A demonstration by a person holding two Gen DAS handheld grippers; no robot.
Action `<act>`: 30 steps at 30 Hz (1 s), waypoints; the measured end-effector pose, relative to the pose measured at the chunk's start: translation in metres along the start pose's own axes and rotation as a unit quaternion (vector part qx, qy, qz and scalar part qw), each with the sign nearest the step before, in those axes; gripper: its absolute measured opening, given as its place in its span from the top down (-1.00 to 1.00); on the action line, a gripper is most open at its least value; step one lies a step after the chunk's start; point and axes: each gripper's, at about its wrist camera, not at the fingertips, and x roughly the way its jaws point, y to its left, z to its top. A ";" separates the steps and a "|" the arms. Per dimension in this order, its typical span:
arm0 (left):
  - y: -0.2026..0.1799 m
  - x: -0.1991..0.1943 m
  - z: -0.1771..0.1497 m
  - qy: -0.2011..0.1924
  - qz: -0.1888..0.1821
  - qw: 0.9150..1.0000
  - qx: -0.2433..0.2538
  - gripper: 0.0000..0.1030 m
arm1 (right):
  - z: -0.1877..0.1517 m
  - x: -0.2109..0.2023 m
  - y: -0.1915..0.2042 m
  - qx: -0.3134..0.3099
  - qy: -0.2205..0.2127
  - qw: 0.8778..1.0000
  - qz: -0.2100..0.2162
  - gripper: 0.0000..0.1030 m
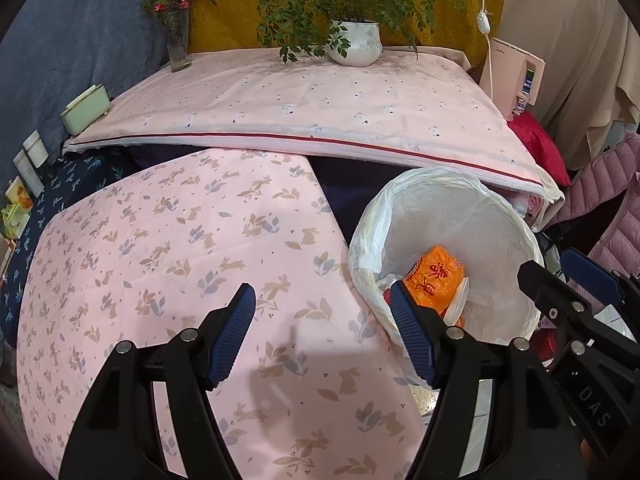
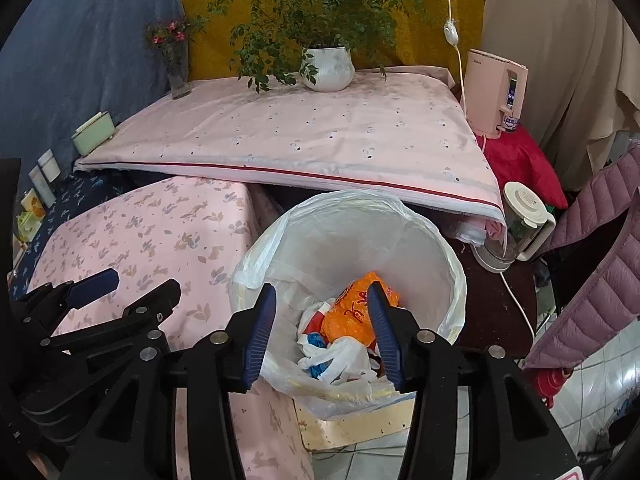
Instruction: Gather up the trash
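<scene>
Trash (image 2: 352, 320) lies in bin (image 2: 448, 264); both tongs gape empty.

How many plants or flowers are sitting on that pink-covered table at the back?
2. A leafy green plant in a white pot stands near the back middle of the table; a glass vase of red flowers stands at its back left corner. None seem hidden.
</scene>
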 end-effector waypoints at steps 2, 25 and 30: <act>0.001 -0.001 -0.004 0.002 0.000 1.000 0.000 -0.28 | -0.004 -0.002 0.002 -0.008 -0.001 1.000 -0.006 0.02; 0.016 -0.010 -0.042 0.009 0.019 1.000 0.000 -0.69 | -0.041 -0.011 -0.001 -0.014 0.009 1.000 -0.024 -0.76; 0.016 -0.008 -0.047 0.012 0.021 1.000 -0.003 -0.74 | -0.048 -0.009 -0.001 -0.022 0.014 0.999 -0.030 -0.76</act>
